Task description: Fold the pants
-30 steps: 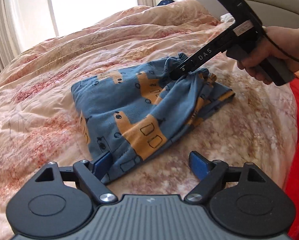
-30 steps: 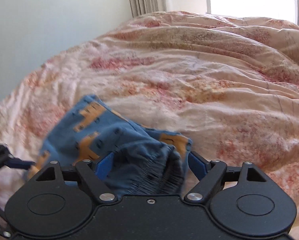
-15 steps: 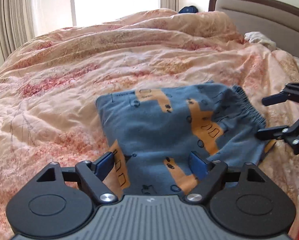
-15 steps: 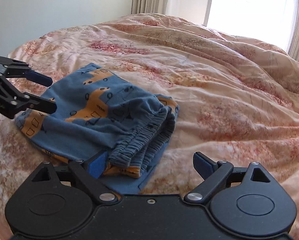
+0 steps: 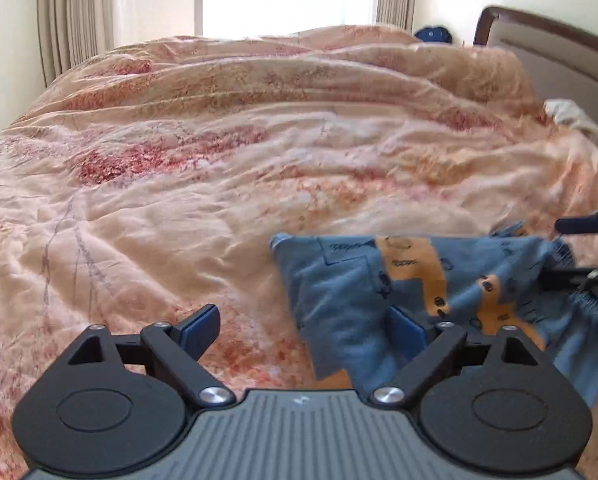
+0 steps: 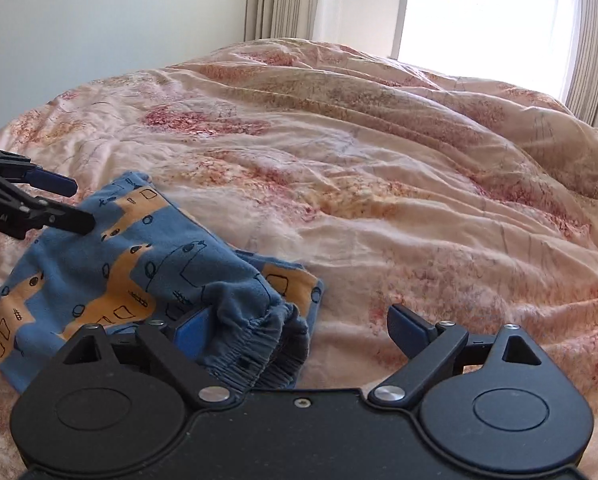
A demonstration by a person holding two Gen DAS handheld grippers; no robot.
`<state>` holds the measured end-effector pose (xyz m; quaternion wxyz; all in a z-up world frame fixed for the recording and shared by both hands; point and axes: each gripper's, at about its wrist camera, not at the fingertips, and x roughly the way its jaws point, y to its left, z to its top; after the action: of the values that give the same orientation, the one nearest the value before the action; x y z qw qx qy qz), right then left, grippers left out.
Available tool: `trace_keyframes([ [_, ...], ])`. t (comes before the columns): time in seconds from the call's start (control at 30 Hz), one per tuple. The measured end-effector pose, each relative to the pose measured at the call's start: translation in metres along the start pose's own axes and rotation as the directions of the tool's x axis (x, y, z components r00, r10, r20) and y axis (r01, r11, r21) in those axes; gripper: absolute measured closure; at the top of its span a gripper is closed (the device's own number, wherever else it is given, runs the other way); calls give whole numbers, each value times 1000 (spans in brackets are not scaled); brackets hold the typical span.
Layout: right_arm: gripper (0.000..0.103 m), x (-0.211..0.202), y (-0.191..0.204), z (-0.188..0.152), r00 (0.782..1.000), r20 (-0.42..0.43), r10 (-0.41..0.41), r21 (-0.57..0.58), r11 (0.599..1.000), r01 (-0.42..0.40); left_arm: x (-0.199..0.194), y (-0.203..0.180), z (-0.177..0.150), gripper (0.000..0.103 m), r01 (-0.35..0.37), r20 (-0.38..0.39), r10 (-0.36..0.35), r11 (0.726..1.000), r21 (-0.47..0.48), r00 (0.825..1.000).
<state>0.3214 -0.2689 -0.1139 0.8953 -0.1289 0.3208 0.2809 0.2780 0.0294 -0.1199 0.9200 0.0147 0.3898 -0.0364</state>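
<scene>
The blue pants [image 5: 419, 288] with orange shapes lie folded on the floral duvet [image 5: 219, 180], low on the right in the left wrist view. My left gripper [image 5: 303, 328] has its jaws opening wide. Its right finger [image 5: 403, 332] sits over the pants' near corner and the left finger hangs over bare duvet; the pads press on nothing. In the right wrist view the pants [image 6: 99, 272] spread to the lower left. My right gripper [image 6: 301, 330] is open, and the bunched elastic waistband [image 6: 259, 344] lies beside its left finger. Each gripper shows in the other's view: right gripper [image 5: 571, 250], left gripper [image 6: 65, 200].
The rumpled duvet covers the whole bed, rising in folds toward the far side. A padded headboard [image 5: 559, 60] stands at the right, with a white cloth [image 5: 571, 116] below it. Curtains [image 6: 283, 0] and a bright window [image 6: 479, 12] are behind the bed.
The right gripper let go of the waistband and the pants now lie flat. The left gripper slid left toward the pants' edge and its jaws spread wider.
</scene>
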Motion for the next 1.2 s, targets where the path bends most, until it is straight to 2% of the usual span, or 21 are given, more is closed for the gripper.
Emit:
trace_keyframes([
  [0.1, 10, -15, -7, -9, 999, 39, 22, 102, 994, -26, 3, 13, -7, 5, 35, 6, -35, 999, -33, 999],
  [0.23, 7, -37, -6, -11, 993, 98, 59, 118, 991, -70, -16, 22, -11, 9, 80, 67, -74, 992, -93, 995],
  [0.3, 5, -36, 0, -5, 991, 113, 77, 90, 992, -87, -13, 22, -6, 8, 57, 40, -53, 993, -103, 998],
  [0.33, 5, -31, 4, -3, 993, 99, 68, 67, 995, -75, -7, 22, -3, 7, 27, 9, -26, 995, -97, 1000],
  [0.37, 6, -26, 7, -2, 995, 74, 60, 52, 997, -63, -3, 25, -2, 7, 35, -13, -36, 994, -107, 999],
  [0.43, 9, -14, 6, -5, 998, 22, 65, 75, 995, -67, -5, 33, -4, 10, 71, -24, -76, 985, -158, 997],
  [0.47, 9, -13, 1, -8, 997, 15, 79, 124, 989, -80, -10, 36, -6, 13, 102, -12, -106, 979, -174, 994],
  [0.57, 9, -32, -14, -14, 984, 93, 154, 263, 949, -174, -38, 37, -16, 13, 248, 84, -237, 953, -174, 968],
  [0.63, 9, -42, -15, -11, 973, 142, 179, 265, 940, -212, -53, 26, -19, 13, 291, 133, -278, 952, -91, 951],
  [0.7, 9, -44, -6, 0, 966, 158, 204, 160, 960, -229, -63, 11, -20, 13, 354, 136, -352, 935, 16, 926],
  [0.77, 11, -40, 6, 18, 964, 144, 223, 8, 974, -227, -73, -7, -23, 13, 421, 120, -435, 899, 124, 893],
  [0.8, 12, -36, 11, 28, 961, 138, 241, -63, 970, -234, -75, -16, -26, 13, 453, 97, -472, 876, 168, 876],
  [0.83, 12, -32, 15, 37, 957, 130, 261, -124, 961, -246, -75, -23, -29, 13, 467, 68, -487, 862, 198, 870],
  [0.93, 11, -9, 24, 53, 962, 80, 260, -226, 945, -236, -59, -39, -45, 13, 461, -62, -460, 858, 225, 886],
  [1.0, 11, 15, 30, 49, 978, 2, 211, -276, 940, -202, -59, -43, -59, 13, 423, -56, -424, 867, 263, 904],
  [1.07, 17, 33, 27, 36, 989, -71, 130, -295, 944, -145, -68, -34, -60, 12, 432, -31, -436, 875, 218, 900],
  [1.13, 15, 17, 7, 31, 984, -16, 179, -153, 972, -180, -77, -16, -55, 7, 448, 29, -455, 884, 131, 890],
  [1.17, 12, 4, -4, 28, 980, 23, 198, -73, 978, -195, -77, -6, -51, 3, 445, 59, -451, 891, 87, 891],
  [1.2, 4, -9, -17, 23, 974, 53, 219, 19, 975, -221, -73, 2, -45, 3, 436, 72, -439, 898, 51, 896],
])
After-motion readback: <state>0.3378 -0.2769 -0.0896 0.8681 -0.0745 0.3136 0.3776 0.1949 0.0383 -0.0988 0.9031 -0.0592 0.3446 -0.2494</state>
